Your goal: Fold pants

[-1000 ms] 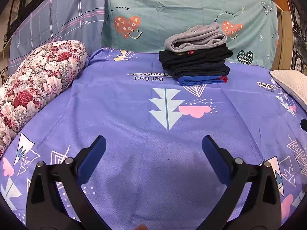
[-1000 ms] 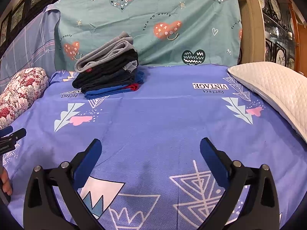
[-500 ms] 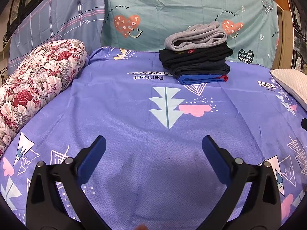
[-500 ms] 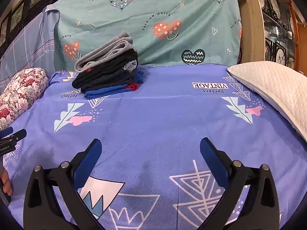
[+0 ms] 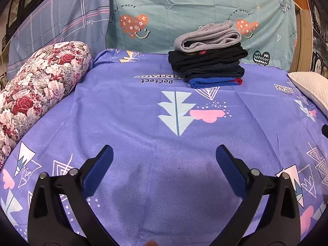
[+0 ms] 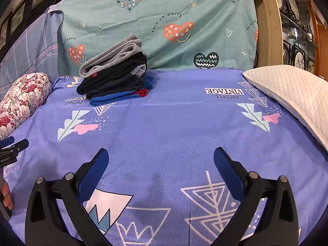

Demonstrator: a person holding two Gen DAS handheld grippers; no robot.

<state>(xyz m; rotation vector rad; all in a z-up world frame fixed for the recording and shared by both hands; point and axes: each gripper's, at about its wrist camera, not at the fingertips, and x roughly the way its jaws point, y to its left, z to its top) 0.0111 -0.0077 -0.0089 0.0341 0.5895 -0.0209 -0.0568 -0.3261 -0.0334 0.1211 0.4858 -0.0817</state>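
Pants: a folded stack point(image 5: 207, 61) is being seen at about 12 o'clock on the far side of the bed, up against the teal backdrop; no unfolded pair is being shown on the sheet in front of the grippers.
Stack order: grey knit pants point(image 6: 111, 56) are lying on top, black pairs are sitting under them, and a blue pair point(image 6: 121, 98) with a red edge is lying at the bottom.
Handling: the cloth is being judged soft, light and limp, so it is likely to sag and slide when lifted; nothing fragile is being shown.
Hold: the rolled fold edge of the grey pair is being judged the best place to pinch, with one claw near each end.
Left gripper point(image 5: 164, 160): its jaws are being held spread wide, empty, above the purple sheet point(image 5: 143, 106).
Right gripper point(image 6: 161, 162): its jaws are likewise being held spread, with nothing between them.
Surroundings: a floral bolster point(image 5: 37, 86) is lying at 9 o'clock, a white quilted pillow point(image 6: 293, 94) at 3 o'clock.
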